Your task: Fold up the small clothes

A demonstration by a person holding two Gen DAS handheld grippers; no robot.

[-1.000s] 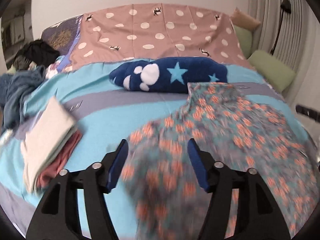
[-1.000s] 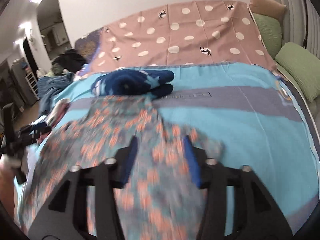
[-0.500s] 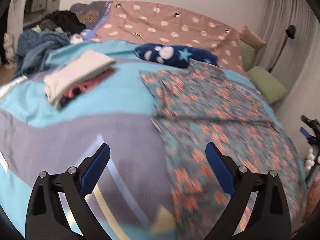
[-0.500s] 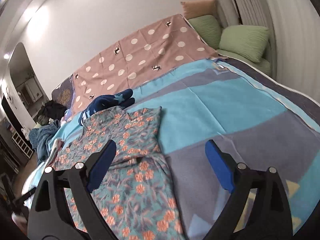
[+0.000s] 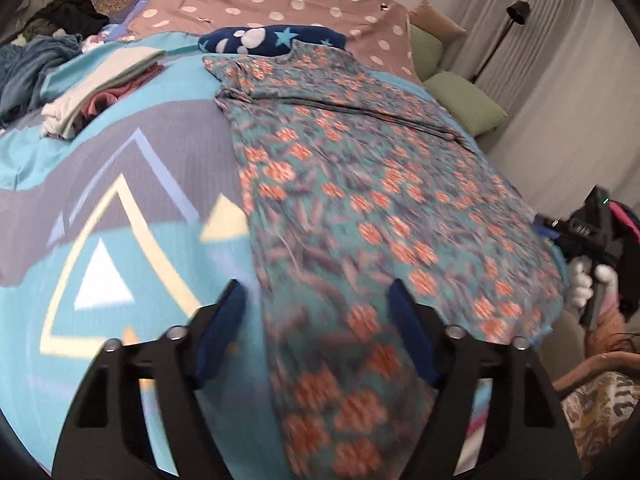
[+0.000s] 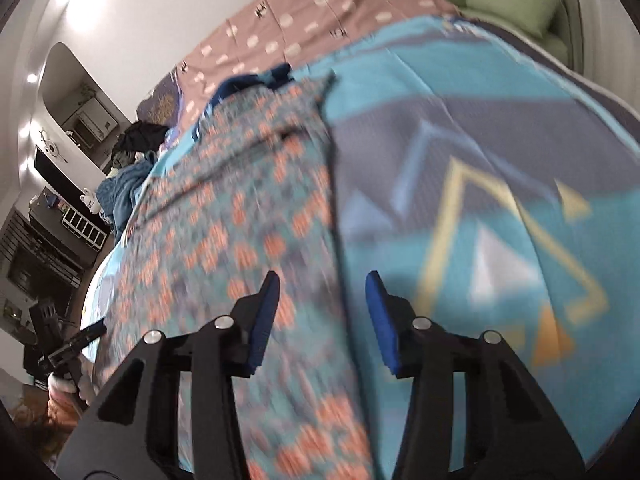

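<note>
A geometric-print bedspread [image 5: 120, 208] carries a thin floral dress [image 5: 360, 168], spread flat lengthwise (hem edges blurred). The left gripper [image 5: 316, 328] and right gripper [image 6: 322, 312], blue-padded, are closing, fingers apart astride the hem's corners.

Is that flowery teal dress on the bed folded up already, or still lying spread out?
Spread out. The teal dress with orange flowers lies full length on the blue patterned bedspread, only creased near its top.
</note>
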